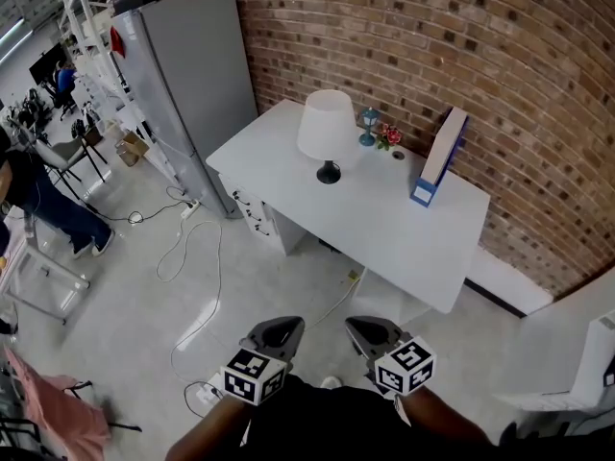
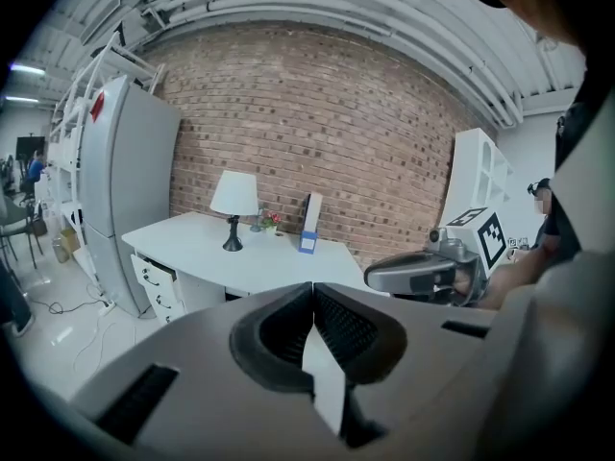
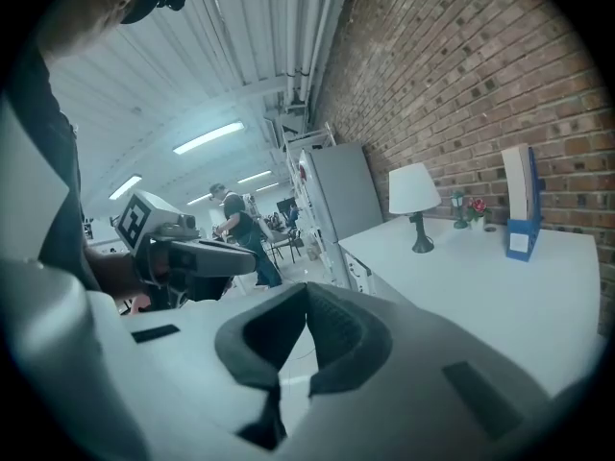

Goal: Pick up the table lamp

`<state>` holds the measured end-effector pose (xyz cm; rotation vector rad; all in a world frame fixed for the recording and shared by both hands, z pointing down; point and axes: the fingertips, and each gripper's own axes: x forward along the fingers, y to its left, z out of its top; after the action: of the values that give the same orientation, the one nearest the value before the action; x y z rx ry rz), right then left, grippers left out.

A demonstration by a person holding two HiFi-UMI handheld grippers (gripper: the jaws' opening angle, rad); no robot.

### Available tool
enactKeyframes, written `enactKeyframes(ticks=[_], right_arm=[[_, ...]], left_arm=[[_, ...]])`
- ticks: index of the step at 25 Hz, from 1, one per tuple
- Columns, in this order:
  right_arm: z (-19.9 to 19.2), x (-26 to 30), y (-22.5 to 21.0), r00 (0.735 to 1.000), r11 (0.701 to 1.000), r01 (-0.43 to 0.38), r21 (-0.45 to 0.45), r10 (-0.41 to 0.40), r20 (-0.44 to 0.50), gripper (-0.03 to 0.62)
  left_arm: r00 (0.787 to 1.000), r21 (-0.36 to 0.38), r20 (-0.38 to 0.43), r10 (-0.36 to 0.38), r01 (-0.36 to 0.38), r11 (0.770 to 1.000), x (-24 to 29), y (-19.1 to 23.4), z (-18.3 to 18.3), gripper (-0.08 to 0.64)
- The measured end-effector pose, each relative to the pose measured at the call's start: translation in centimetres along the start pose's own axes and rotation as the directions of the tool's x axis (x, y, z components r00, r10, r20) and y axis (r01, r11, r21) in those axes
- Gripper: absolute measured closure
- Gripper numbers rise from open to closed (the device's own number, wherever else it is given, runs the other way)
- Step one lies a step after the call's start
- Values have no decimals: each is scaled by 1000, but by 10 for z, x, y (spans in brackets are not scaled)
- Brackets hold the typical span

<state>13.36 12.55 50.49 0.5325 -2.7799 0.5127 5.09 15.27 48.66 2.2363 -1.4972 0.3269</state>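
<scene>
A table lamp [image 1: 327, 131] with a white shade and a black foot stands upright on a white desk [image 1: 384, 229] against the brick wall. It also shows far off in the left gripper view as the lamp [image 2: 234, 203] and in the right gripper view as the lamp [image 3: 415, 197]. My left gripper [image 1: 282, 331] and right gripper [image 1: 370, 334] hang side by side near me, well short of the desk. Both are shut with nothing between their jaws, as the left gripper [image 2: 311, 288] and right gripper [image 3: 307, 291] show up close.
A blue-and-white upright box [image 1: 438, 157], a small blue figurine [image 1: 369, 126] and red flowers [image 1: 389, 135] share the desk. A grey cabinet [image 1: 187, 84] stands left of it. Cables [image 1: 192, 257] trail on the floor. A person [image 1: 43, 200] stands at far left.
</scene>
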Motion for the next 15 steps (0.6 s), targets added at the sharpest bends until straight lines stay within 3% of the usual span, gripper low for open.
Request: enactKeyframes(ticks=[9,15], right_arm=[[8,28,-29,1000,1000,-1,15,2,-24,588],[25,61,-60,998,999,46,4,-45,-38,588]], left_arm=[[1000,-19,-28,10,-11,1000,27,36,5,555],[999,15,9,-40,40,999,63,75,37,555]])
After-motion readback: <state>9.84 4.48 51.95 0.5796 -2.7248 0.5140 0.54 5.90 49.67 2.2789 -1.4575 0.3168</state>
